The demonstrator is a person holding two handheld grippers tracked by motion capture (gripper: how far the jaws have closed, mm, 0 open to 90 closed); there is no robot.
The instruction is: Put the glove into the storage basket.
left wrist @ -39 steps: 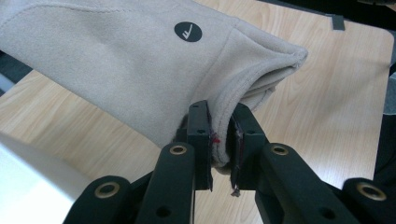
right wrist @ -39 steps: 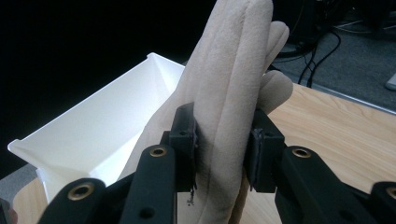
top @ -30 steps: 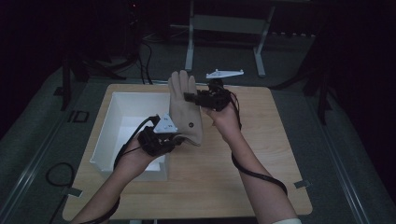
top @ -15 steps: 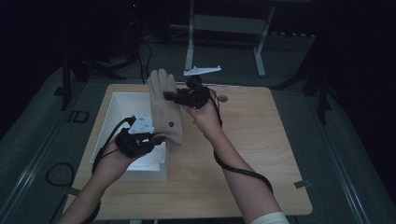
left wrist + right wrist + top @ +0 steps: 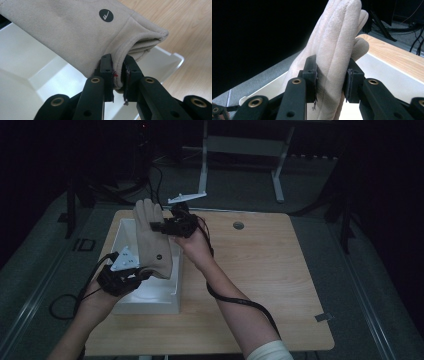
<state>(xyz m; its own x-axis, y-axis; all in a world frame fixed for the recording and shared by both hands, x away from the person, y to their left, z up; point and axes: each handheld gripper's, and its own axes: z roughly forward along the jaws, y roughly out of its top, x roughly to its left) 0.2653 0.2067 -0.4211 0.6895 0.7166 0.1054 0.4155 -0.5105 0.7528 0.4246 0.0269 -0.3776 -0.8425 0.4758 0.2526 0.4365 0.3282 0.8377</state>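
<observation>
Your left gripper (image 5: 117,75) pinches the cuff of the beige suede glove (image 5: 152,240) — jaws nearly together. Your right gripper (image 5: 332,75) clamps its fingers, wider — the glove hangs above the white plastic bin (image 5: 150,300).

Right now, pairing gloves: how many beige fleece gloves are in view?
1: a beige fleece glove held between both grippers above the white plastic bin. Another could be hidden inside.

— What do the black jaws clamp?
— A beige glove (image 5: 334,50), pinched across its fingers, which point upward.
— And beneath?
— A white bin (image 5: 387,75) on the wooden table (image 5: 397,53).
</observation>
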